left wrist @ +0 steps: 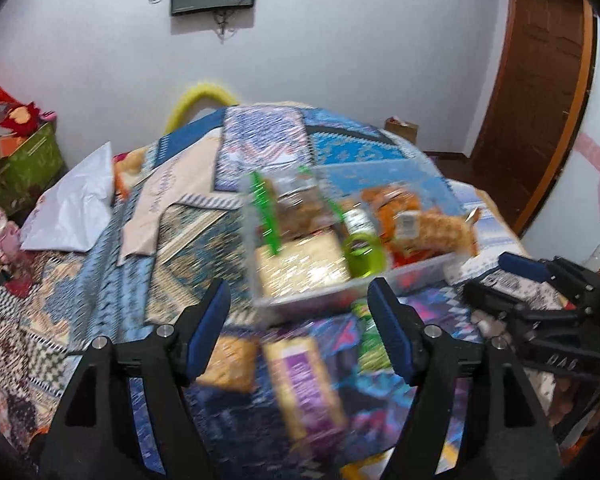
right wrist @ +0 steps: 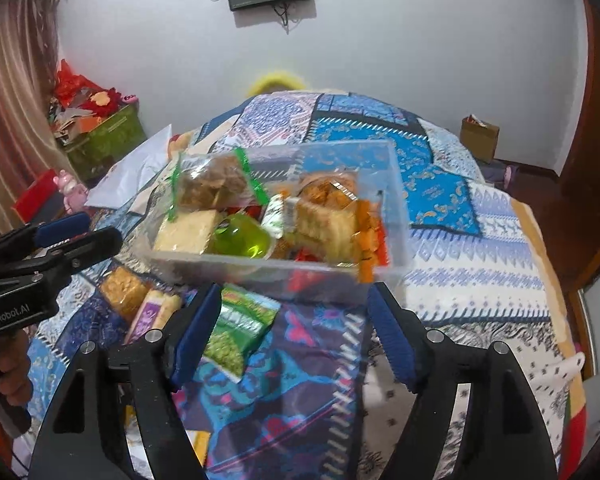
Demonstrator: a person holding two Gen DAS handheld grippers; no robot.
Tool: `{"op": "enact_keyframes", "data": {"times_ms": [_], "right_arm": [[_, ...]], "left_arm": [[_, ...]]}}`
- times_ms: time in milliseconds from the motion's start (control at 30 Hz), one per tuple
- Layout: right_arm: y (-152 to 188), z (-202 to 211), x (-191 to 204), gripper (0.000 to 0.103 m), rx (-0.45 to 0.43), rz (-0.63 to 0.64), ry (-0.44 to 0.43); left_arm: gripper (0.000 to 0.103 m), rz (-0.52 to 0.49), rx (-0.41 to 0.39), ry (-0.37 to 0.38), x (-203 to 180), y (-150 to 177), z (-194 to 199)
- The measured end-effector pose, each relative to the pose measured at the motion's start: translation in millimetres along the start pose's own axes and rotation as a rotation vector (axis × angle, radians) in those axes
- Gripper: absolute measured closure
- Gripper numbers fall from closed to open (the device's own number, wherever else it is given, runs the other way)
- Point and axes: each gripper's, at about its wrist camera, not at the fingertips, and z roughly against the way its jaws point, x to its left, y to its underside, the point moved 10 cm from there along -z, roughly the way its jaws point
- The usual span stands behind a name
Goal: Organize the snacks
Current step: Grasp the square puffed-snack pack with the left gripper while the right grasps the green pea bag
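Note:
A clear plastic bin (left wrist: 419, 270) (right wrist: 395, 184) sits on the patterned bedspread, filled with several snack packets and a green jelly cup (left wrist: 363, 254) (right wrist: 242, 238). Loose on the spread in front of it lie a golden cracker pack (left wrist: 230, 360) (right wrist: 122, 290), a purple-labelled pack (left wrist: 303, 384) (right wrist: 150, 314) and a green pea-snack bag (right wrist: 238, 330) (left wrist: 369, 340). My left gripper (left wrist: 301, 330) is open and empty above the loose packs. My right gripper (right wrist: 294, 330) is open and empty just before the bin, over the green bag.
The bed's patchwork spread (right wrist: 479, 240) fills both views. A white plastic bag (left wrist: 74, 204) and paper lie far left. A green crate (left wrist: 26, 164) of clutter stands by the wall, a brown door (left wrist: 539, 92) at right, a small cardboard box (right wrist: 479, 136) on the floor.

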Motion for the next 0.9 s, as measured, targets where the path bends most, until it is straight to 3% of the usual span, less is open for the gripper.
{"op": "enact_keyframes", "data": {"times_ms": [267,700,900], "right_arm": [[18.2,-12.3,22.3,0.03,0.05,0.016,-0.013],[46.8,-59.0,45.5,0.03,0.179,0.052,-0.015],[48.8,-78.4,45.6,0.03,0.225,0.035,-0.024]], "left_arm": [[0.031,0.033,0.084,-0.057,49.9,45.1,-9.4],[0.031,0.066,0.191,-0.019,74.3,78.5,-57.3],[0.018,0.036,0.18,-0.01,73.2,75.7,-70.8]]}}
